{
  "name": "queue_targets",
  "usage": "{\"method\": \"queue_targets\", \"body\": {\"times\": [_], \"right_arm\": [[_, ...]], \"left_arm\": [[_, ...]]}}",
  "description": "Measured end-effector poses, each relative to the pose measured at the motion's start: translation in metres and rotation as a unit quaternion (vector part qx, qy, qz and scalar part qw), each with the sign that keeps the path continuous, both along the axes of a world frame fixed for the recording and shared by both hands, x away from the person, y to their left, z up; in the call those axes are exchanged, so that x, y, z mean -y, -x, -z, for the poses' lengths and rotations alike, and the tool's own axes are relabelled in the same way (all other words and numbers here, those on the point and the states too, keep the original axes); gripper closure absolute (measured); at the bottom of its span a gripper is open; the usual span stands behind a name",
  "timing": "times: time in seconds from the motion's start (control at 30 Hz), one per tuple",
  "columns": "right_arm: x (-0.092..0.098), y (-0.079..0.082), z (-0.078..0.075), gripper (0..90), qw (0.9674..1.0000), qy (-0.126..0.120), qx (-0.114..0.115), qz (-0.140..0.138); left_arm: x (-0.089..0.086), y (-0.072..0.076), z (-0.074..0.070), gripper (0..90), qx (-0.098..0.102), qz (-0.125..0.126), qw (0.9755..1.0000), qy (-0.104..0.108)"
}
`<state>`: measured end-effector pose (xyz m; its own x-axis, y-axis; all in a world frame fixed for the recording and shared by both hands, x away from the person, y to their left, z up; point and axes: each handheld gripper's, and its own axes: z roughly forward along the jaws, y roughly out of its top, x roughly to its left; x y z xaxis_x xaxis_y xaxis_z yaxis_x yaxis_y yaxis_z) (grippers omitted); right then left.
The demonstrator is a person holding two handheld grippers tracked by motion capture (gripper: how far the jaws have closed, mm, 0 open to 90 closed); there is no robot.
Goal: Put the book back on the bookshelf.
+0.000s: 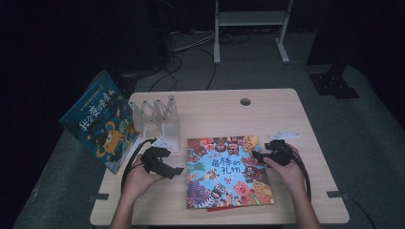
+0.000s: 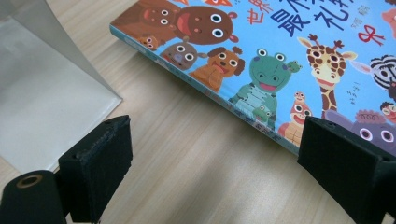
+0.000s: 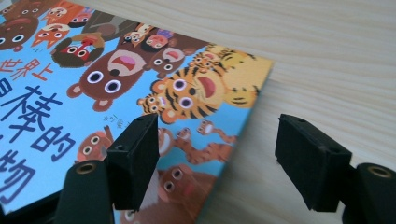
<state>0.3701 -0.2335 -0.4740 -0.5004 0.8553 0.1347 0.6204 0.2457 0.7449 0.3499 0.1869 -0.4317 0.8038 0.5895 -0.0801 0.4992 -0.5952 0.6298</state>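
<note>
Your left gripper [image 1: 179,170] sits wide open just left of the picture book [image 1: 228,171]; your right gripper [image 1: 255,154] straddles its right edge, jaws apart, not pinching.

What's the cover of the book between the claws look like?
Light blue, crowded with cartoon animals: picture book, clearest in the left gripper view.

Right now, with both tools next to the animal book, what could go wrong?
1. The animal book lies flat on the table, so the open left tool beside its edge may just push it sideways.
2. The right tool straddles the book's other edge with nothing pinched; closing there might bend or crease the cover.
3. The clear rack stands close to the left tool and could get bumped.
</note>
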Motion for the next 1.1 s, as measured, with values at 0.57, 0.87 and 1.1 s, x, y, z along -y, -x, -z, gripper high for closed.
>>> {"method": "queue_targets", "body": {"times": [0.57,0.87,1.1], "right_arm": [[-0.029,-0.013,0.006,27.2,0.9971,-0.030,-0.010,-0.069],[-0.045,-0.018,0.003,27.6,0.9939,-0.018,-0.013,-0.108],[-0.051,-0.020,0.003,27.9,0.9922,-0.016,-0.009,-0.124]], "left_arm": [[0.002,-0.002,0.005,9.0,-0.002,0.006,0.9999,0.009],[-0.002,-0.010,0.010,8.6,0.002,-0.002,0.9999,0.011],[-0.003,-0.023,0.018,7.4,0.003,-0.007,0.9999,0.008]]}}
